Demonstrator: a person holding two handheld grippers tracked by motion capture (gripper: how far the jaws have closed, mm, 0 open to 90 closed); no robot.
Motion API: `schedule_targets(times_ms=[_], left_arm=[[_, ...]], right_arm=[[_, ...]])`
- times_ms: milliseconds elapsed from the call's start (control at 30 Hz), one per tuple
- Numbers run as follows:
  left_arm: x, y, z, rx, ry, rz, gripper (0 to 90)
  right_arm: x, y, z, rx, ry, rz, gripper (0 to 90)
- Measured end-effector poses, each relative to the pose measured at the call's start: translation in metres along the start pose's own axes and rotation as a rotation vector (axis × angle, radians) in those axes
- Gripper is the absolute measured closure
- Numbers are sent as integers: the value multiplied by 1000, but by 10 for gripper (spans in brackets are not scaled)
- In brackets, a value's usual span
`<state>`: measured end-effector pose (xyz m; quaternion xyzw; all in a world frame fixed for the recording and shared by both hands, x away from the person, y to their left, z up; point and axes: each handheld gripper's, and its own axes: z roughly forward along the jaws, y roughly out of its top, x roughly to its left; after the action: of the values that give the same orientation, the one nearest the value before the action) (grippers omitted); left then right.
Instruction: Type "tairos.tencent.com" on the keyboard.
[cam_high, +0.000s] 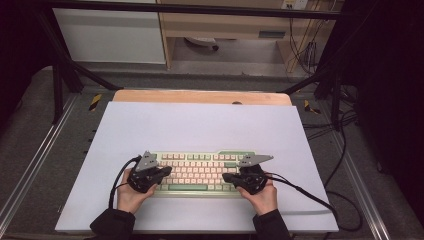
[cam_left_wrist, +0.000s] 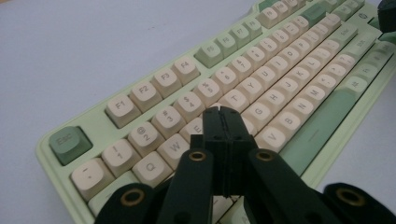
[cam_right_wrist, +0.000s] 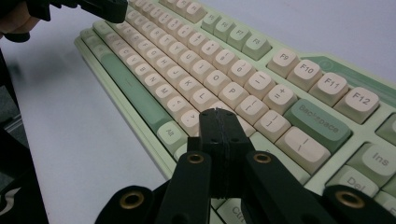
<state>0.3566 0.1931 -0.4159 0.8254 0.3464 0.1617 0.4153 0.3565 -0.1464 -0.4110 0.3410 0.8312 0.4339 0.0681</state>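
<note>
A pale green keyboard (cam_high: 200, 172) with cream and green keys lies on the white table sheet, near the front. My left gripper (cam_high: 167, 170) hovers over its left end, jaws pressed together with nothing between them. In the left gripper view the keyboard (cam_left_wrist: 261, 84) runs away to the upper right, and my left gripper (cam_left_wrist: 219, 109) has its tips above the E and D keys. My right gripper (cam_high: 226, 177) is over the right end, also shut and empty. In the right gripper view the keyboard (cam_right_wrist: 224, 70) stretches to the upper left, my right gripper (cam_right_wrist: 218, 112) tips over the keys beside the Alt key.
The white sheet (cam_high: 200, 125) covers a wooden table with bare space behind and beside the keyboard. Black cables (cam_high: 310, 195) trail from each gripper across the front of the sheet. Black frame bars and a grey floor surround the table.
</note>
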Motion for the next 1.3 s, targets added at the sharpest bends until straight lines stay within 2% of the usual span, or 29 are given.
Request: schedule_targets(times_ms=[267,667,967,1300], left_arm=[[5,-12,-15,-9,7,-6,899],[15,-27,-29,-10,16,-25,899],[19,-30,-30,-11,14,-36,898],[19,-30,-29,-7,11,-35,899]], right_arm=[[5,7,5,2,-1,-8,900],[15,27,29,4,-14,-24,900],[15,36,50,16,-40,-13,900],[10,33,64,38,-61,-9,900]])
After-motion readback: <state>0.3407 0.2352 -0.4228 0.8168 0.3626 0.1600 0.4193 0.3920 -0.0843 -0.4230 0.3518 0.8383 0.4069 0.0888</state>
